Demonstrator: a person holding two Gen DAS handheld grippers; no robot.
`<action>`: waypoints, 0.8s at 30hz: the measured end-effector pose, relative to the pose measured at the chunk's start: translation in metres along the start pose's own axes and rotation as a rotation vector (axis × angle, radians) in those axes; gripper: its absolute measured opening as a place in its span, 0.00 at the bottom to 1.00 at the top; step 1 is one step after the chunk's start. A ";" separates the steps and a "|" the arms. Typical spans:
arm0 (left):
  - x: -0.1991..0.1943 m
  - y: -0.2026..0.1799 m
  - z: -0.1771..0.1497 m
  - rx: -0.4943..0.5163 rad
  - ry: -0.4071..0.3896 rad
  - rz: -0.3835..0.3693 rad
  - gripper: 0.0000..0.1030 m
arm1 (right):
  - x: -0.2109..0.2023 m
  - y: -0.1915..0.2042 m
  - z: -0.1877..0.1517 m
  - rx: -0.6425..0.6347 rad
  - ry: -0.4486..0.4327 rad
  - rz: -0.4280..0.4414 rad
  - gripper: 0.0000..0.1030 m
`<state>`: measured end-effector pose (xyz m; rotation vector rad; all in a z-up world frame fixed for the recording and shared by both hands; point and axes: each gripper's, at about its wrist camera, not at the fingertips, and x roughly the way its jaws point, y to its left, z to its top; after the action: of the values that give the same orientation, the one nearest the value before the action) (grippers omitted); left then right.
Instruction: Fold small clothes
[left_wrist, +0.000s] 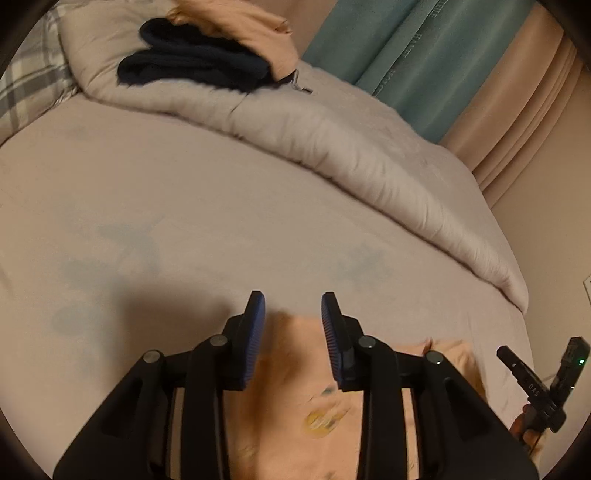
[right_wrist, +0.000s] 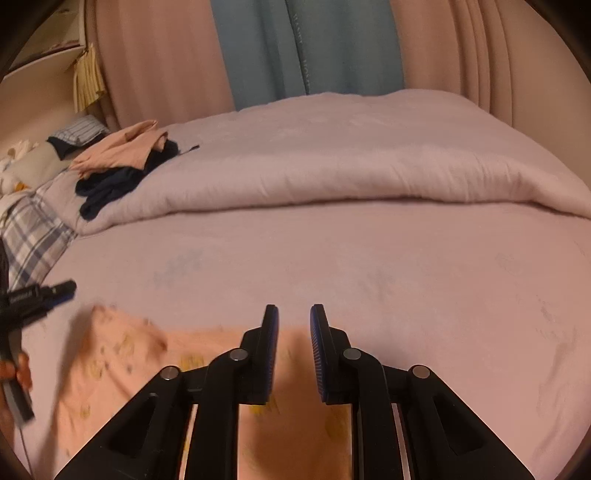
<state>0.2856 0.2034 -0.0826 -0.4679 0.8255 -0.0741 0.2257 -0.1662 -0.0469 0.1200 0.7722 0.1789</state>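
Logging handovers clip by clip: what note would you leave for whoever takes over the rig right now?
Left gripper: open, holding nothing, over the peach garment.
Right gripper: open, holding nothing, above the same garment's right part.
Garment lies spread on the sheet at the near edge, not yet folded.
Pile of dark and peach clothes sits on the duvet, far left; whether they are folded is unclear.
Left: grip the garment, fold it.

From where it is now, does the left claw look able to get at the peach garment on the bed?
Probably yes. The left claw is open right above the peach garment, which lies flat on the bed sheet; nothing sits between them.
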 end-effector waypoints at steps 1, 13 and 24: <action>-0.002 0.010 -0.007 -0.006 0.031 -0.016 0.35 | -0.001 0.000 -0.006 0.010 0.014 0.015 0.18; 0.040 0.006 -0.014 -0.046 0.185 -0.189 0.47 | 0.005 0.021 -0.044 0.031 0.117 0.218 0.18; 0.078 -0.015 -0.011 -0.009 0.210 -0.220 0.01 | 0.021 0.019 -0.032 0.050 0.115 0.211 0.18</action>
<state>0.3326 0.1669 -0.1360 -0.5648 0.9778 -0.3269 0.2157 -0.1417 -0.0809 0.2404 0.8788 0.3689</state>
